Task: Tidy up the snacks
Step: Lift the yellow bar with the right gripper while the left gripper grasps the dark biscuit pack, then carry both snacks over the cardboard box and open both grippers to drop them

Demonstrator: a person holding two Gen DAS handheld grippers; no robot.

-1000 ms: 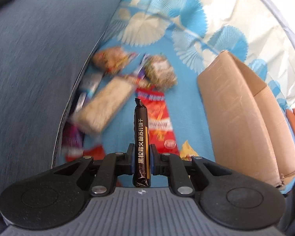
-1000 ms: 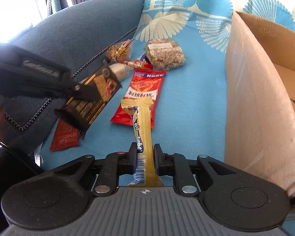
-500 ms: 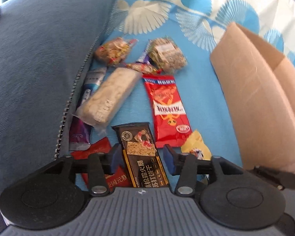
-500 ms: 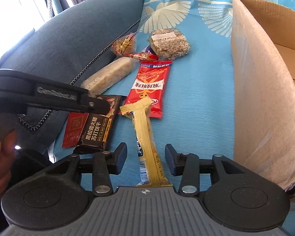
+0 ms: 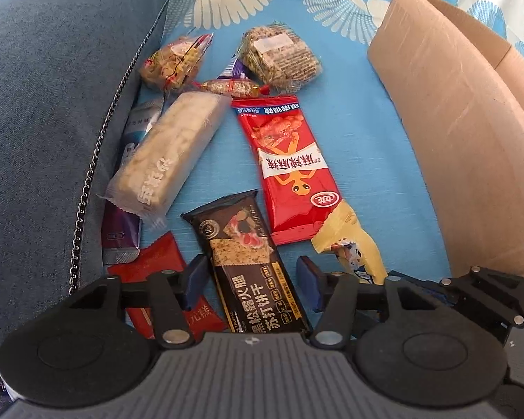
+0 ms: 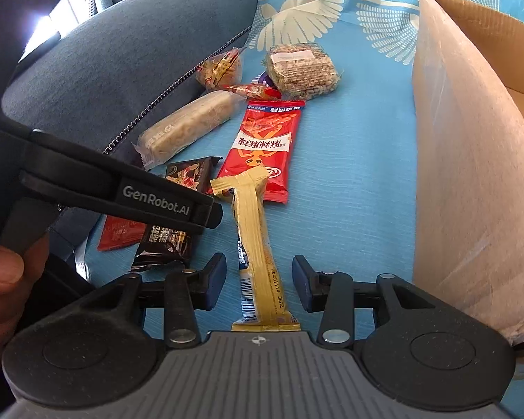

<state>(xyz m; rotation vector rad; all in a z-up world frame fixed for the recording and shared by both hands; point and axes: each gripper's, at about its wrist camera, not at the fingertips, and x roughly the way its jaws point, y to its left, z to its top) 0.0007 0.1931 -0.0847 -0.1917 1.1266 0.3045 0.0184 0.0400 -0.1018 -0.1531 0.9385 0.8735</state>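
Note:
A dark cracker packet (image 5: pixel 248 262) lies flat on the blue cloth (image 5: pixel 359 139), between the fingers of my left gripper (image 5: pixel 251 282). The jaws are closing a little, but both pads stand clear of the wrapper. A yellow snack stick (image 6: pixel 255 237) lies lengthwise between the pads of my right gripper (image 6: pixel 259 277), which is open and not touching it. The stick's far end rests against a long red packet (image 6: pixel 265 146). In the right wrist view one left finger (image 6: pixel 157 199) hangs over the dark packet (image 6: pixel 185 174). A cardboard box (image 6: pixel 471 174) stands to the right.
Further back lie a pale rice bar (image 5: pixel 171 160), a square nut brittle (image 5: pixel 283 56), a small peanut pack (image 5: pixel 174 63), a red sachet (image 5: pixel 157 265) and a purple packet (image 5: pixel 120 230). A grey-blue cushion (image 5: pixel 52 104) borders the left. A person's hand (image 6: pixel 0 279) holds the left gripper.
Both grippers let go: the left released the dark packet, which now lies flat, and the right released the yellow stick. The left gripper moved down and closer to the cloth.

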